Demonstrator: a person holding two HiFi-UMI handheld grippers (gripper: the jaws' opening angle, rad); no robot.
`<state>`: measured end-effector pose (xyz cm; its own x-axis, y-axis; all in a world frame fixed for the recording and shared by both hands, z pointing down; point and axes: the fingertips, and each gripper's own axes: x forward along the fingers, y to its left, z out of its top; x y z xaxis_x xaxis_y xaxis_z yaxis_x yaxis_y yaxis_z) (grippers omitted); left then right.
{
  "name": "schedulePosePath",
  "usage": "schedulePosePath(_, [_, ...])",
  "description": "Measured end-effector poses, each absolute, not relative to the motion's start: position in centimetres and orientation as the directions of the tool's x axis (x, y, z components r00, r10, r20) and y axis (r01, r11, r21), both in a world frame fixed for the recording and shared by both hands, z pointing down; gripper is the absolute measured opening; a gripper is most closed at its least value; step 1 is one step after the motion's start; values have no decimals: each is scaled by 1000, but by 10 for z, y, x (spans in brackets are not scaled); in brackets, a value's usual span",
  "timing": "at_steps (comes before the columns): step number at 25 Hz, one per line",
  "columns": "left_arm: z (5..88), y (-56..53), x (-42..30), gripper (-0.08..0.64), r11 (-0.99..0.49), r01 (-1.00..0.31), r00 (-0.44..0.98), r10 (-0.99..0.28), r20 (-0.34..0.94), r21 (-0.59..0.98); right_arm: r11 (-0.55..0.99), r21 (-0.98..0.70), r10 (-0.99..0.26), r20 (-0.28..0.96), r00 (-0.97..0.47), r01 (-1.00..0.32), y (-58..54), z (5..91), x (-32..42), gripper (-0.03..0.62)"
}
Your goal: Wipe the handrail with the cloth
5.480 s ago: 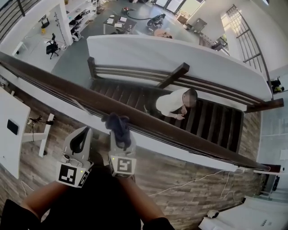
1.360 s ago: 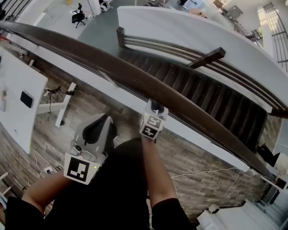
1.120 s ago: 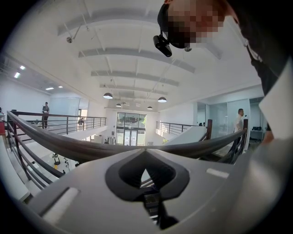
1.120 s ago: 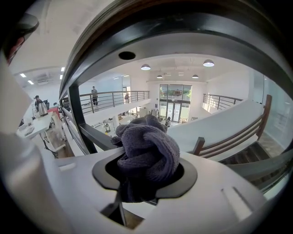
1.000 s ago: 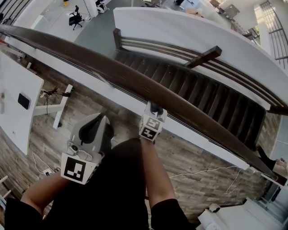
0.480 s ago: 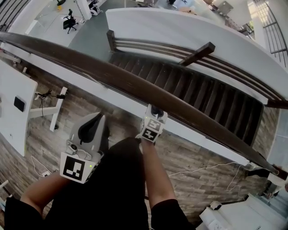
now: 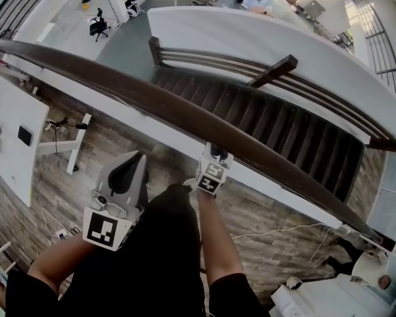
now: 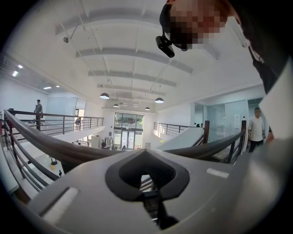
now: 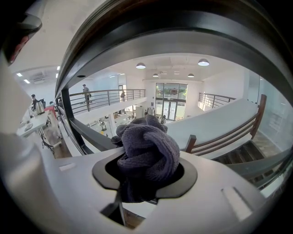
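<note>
By the handrail, outstretched right tongs clamped on cloth, left tongs apparently together

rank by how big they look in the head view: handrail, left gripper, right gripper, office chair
1. handrail, spans the frame
2. left gripper, nearer the camera, which inflates it
3. right gripper
4. office chair, far below

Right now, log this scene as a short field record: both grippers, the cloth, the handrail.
left gripper: jaws shut, empty, short of the handrail
right gripper: shut on the cloth, tip at the handrail's near edge
cloth: dark, bunched between the jaws
handrail: dark wood, running diagonally across the head view
contact: whether the cloth touches the handrail cannot be told
</note>
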<state>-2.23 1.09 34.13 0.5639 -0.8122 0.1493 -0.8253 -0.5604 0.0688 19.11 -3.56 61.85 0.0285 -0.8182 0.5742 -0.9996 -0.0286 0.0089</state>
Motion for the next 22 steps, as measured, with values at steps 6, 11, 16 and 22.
schedulePosePath(6, [345, 18, -9, 0, -558, -826, 562, -810, 169, 74, -35, 14, -815, 578, 36, -999, -27, 618, 211, 163])
schedulePosePath(11, [345, 24, 2, 0, -551, -829, 559, -812, 168, 94, -41, 12, -813, 580, 40, -999, -22, 617, 224, 163])
schedulePosePath(16, [347, 29, 7, 0, -546, -832, 554, -815, 167, 95, -48, 12, -814, 579, 46, -999, -19, 616, 236, 163])
schedulePosePath(22, [345, 38, 24, 0, -543, -831, 556, -812, 175, 120, -71, 10, -810, 584, 63, -997, -11, 615, 256, 163])
